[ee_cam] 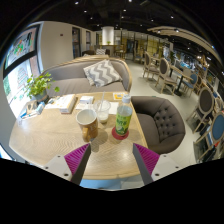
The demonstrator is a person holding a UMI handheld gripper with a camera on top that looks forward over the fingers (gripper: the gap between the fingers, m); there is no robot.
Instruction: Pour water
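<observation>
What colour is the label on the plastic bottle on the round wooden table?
Green, on the clear plastic bottle; the gripper view shows it best.

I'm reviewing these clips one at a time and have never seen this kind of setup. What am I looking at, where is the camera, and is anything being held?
There is no robot arm here. A person carries a hand-held claw, and the single picture comes from a wide-angle camera riding on it, looking forward along its two fingers. The magenta pads at the bottom are part of the claw, not things on the table.

The claw is open and holds nothing. Ahead of it, on a round wooden table, stand a tan cup and, beside it, a clear bottle with a green label. Small items lie farther back, too small to name. A potted plant, a sofa and a dark armchair surround the table.
</observation>
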